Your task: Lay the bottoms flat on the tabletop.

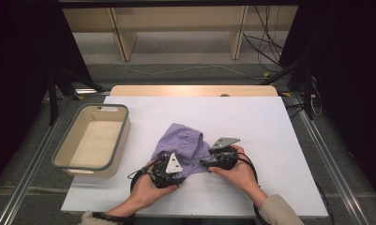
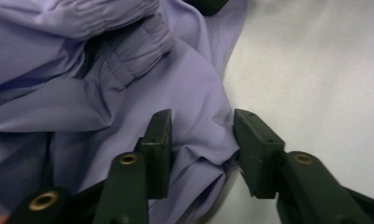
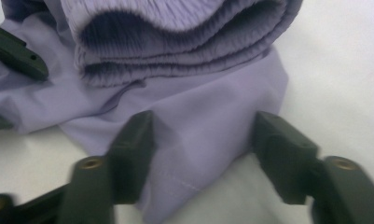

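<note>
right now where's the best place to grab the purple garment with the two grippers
Grip the purple garment along its near flat hem, coming in low from the person's side. That edge lies thin on the white table, while the bunched elastic waistband sits thick farther back. The left gripper and right gripper already straddle that edge, probably not pinching yet.

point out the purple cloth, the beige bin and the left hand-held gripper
crumpled purple elastic-waist cloth garment (image 1: 183, 140), high view, on its upper folds
beige rectangular plastic bin with grey rim (image 1: 121, 140), high view, on its right wall
left hand-held gripper (image 2: 201, 149), left gripper view, midway between its fingertips
</note>
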Available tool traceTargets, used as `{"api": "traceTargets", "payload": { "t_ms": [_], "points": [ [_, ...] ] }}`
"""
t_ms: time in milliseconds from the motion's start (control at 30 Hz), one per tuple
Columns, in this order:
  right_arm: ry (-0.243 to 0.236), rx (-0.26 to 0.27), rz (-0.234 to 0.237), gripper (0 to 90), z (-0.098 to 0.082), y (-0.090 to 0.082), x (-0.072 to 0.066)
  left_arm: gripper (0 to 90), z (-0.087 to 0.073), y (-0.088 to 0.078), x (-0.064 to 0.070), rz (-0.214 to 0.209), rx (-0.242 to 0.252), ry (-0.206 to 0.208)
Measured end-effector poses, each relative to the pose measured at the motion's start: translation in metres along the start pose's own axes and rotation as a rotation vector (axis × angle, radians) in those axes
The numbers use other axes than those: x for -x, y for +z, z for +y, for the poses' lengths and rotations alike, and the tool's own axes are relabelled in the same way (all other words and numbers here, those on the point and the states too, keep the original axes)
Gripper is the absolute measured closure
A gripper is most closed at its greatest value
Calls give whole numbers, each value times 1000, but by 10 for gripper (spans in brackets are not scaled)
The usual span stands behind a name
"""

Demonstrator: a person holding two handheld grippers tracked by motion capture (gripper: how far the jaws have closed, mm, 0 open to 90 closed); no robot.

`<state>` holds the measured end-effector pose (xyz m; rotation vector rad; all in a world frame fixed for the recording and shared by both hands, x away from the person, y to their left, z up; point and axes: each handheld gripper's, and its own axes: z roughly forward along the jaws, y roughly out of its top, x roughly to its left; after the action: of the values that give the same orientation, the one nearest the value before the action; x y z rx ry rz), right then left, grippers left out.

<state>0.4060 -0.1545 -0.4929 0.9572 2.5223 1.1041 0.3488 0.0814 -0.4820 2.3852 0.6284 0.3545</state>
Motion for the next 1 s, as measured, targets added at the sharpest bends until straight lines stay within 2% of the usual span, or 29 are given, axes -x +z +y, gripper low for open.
{"api": "traceTargets", "payload": {
  "t_ms": [167,200,233,300,467,667,900,1000],
  "points": [
    [15,-27,52,675,5,1,1,709,1,2,-2,-20,-3,-5],
    [15,-27,52,675,5,1,1,731,1,2,-2,-20,-3,-5],
    [31,-34,71,761,6,1,1,756,2,2,-2,-26,-6,-6],
    [20,-32,68,835,7,0,0,806,2,2,-3,-32,-5,-6],
    [19,-41,60,870,8,-4,-2,876,3,2,-5,-46,-1,-4],
    [29,-52,56,874,3,-18,-5,881,4,0,-3,-78,2,39],
    [54,-77,31,874,-15,-45,-20,882,10,-4,13,-145,13,95],
    [66,-81,30,874,-21,-52,-24,882,11,-6,18,-174,12,112]
  ]
}}
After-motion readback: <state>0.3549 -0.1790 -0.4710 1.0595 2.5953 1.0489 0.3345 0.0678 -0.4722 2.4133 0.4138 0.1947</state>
